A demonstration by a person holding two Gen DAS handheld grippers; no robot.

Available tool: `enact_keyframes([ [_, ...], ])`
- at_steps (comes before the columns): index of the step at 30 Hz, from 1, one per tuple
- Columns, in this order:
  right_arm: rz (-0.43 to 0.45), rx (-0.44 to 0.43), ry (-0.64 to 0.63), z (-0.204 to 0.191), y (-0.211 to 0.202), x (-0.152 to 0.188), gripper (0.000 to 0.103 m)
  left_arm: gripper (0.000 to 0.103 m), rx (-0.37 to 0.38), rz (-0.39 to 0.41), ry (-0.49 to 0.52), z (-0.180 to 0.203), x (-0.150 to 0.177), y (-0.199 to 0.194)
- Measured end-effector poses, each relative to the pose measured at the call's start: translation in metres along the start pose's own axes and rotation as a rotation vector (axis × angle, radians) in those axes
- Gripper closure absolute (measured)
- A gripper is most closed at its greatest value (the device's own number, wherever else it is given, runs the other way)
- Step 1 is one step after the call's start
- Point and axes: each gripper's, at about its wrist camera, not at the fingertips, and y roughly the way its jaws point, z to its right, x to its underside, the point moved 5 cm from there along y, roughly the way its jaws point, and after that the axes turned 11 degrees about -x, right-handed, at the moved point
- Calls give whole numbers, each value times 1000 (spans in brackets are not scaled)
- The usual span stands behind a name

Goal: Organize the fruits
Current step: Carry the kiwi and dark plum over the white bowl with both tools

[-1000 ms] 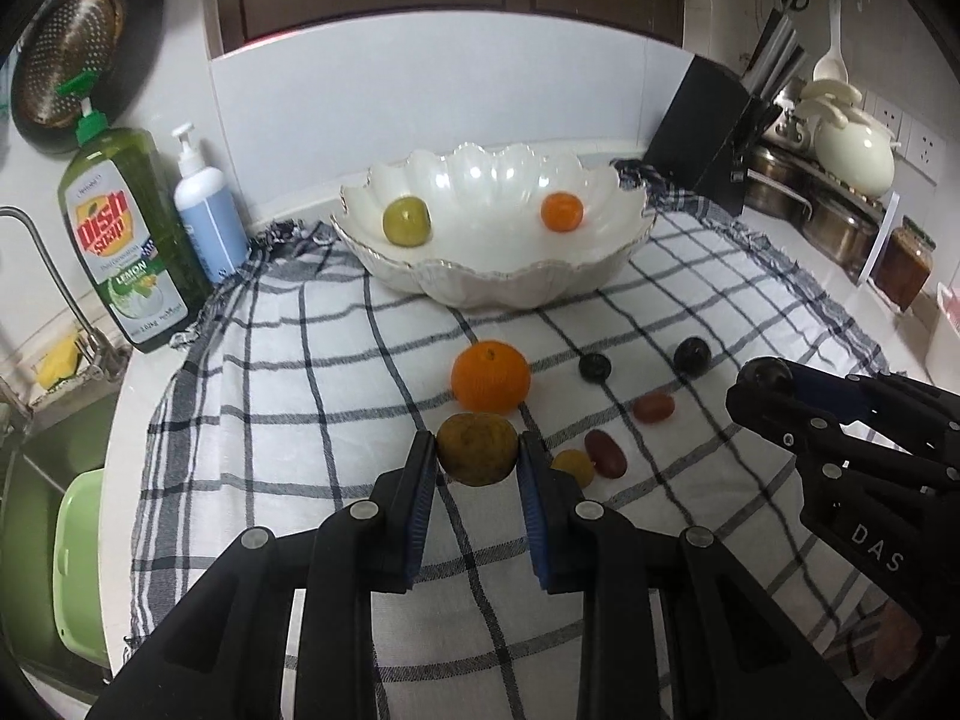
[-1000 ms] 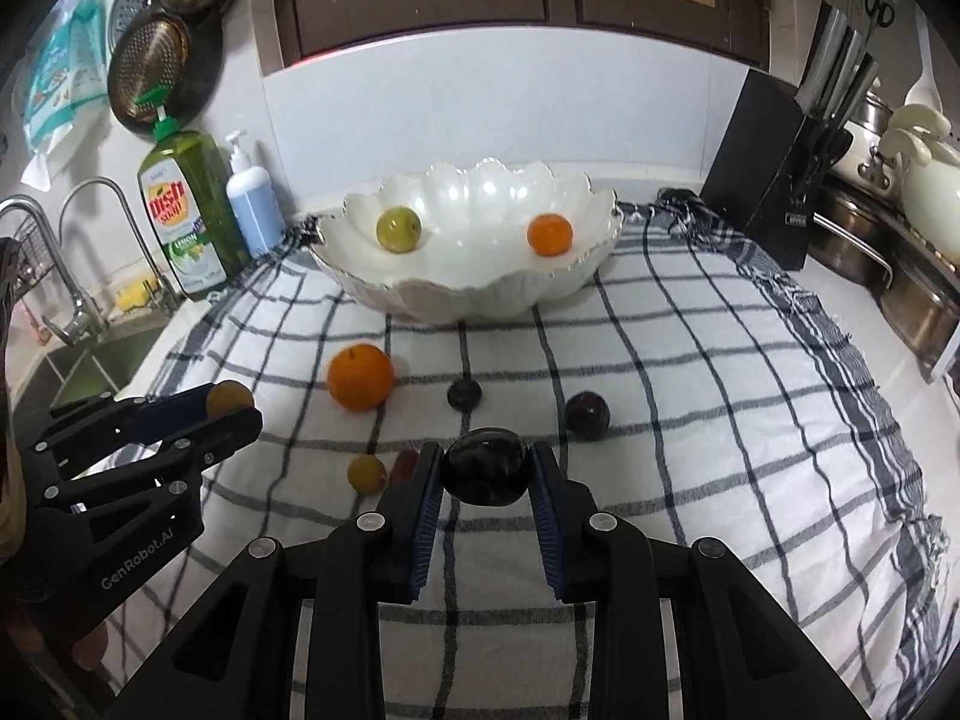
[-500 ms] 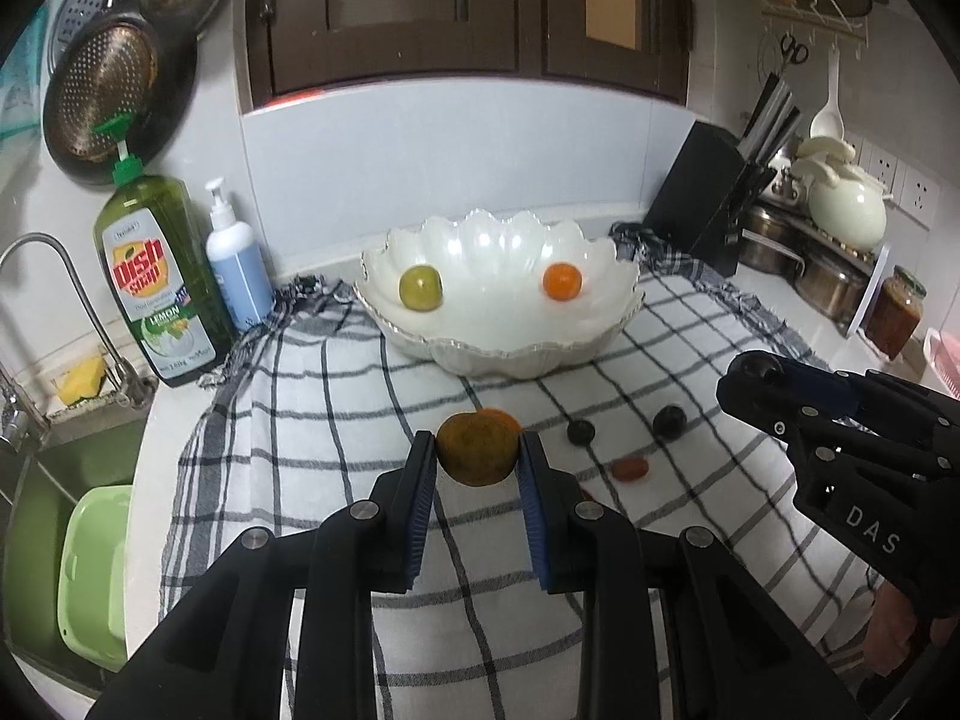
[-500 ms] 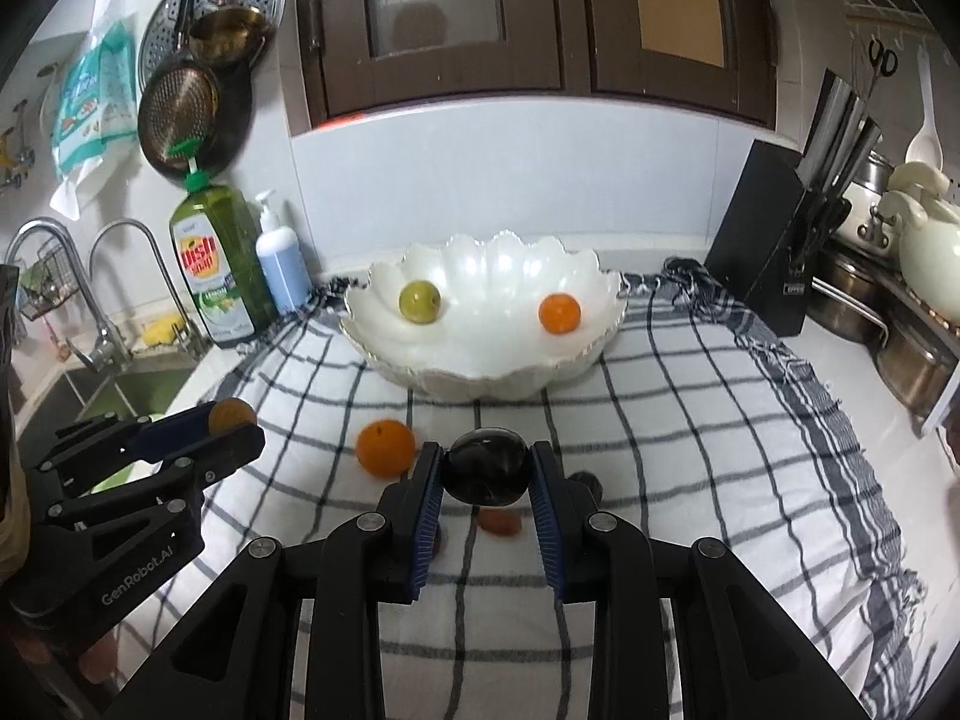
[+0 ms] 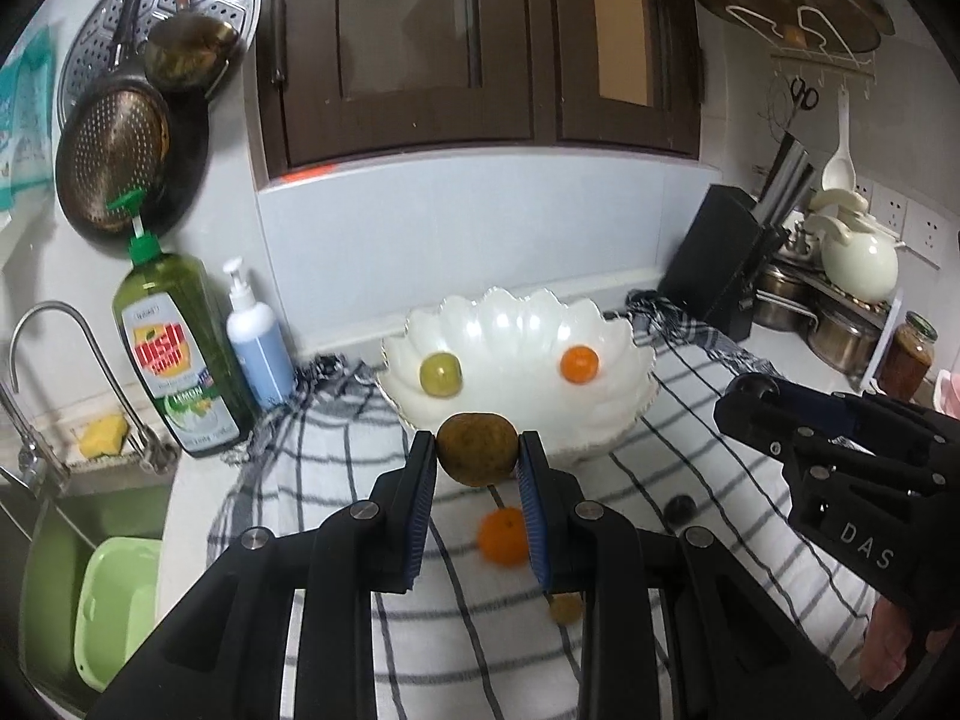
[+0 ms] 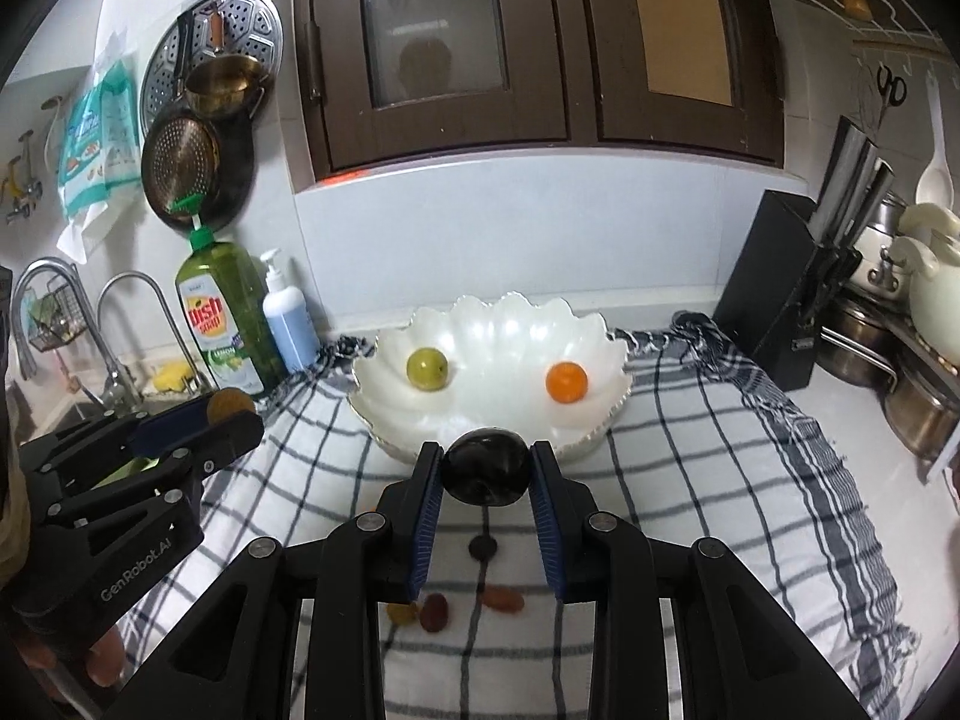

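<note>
Brownish-green citrus [image 5: 477,449], firm and light, sits clamped at its equator in my left gripper [image 5: 477,480]. My right gripper [image 6: 487,480] pinches a smooth, slippery dark plum [image 6: 489,474]. Both hover before the white bowl [image 6: 606,414].

Checked cloth [image 6: 708,456] over white counter [image 6: 852,420]

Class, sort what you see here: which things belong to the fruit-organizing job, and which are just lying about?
Job: left gripper holding brownish fruit; right gripper holding dark plum; white bowl; orange on the cloth.

Lying about: dish soap, knife block, sponge.
</note>
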Motion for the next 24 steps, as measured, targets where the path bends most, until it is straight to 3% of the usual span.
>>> enact_keyframes([
  [8,17,-10,-34,-1,12,-25,73,75,-27,7,12,-4,-25,11],
  [24,0,11,-50,14,47,-80,73,75,26,-36,11,-1,-73,50],
])
